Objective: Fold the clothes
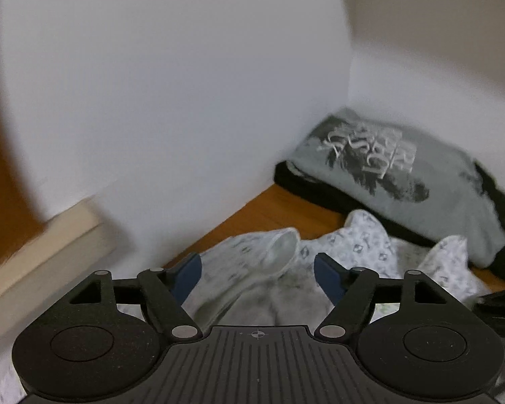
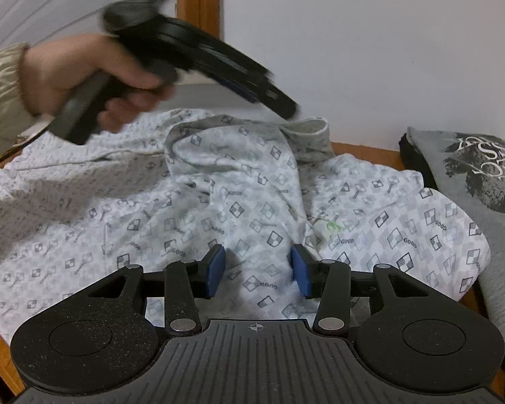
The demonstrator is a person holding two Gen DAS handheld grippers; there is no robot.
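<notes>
A white garment with a small grey checked print (image 2: pixel 219 202) lies crumpled across the wooden table. Its collar end (image 1: pixel 279 252) rises just ahead of my left gripper (image 1: pixel 257 274), which is open with blue pads and holds nothing. In the right wrist view the left gripper (image 2: pixel 286 107) hovers above the garment's far edge, held in a hand. My right gripper (image 2: pixel 258 271) is open low over the garment's near part, cloth lying between its pads without being pinched.
A folded grey T-shirt with a dark print (image 1: pixel 404 175) lies on black clothes (image 1: pixel 306 185) in the back right corner; it also shows in the right wrist view (image 2: pixel 481 181). White walls (image 1: pixel 185 101) close the back. The wooden table (image 1: pixel 252 212) shows near the wall.
</notes>
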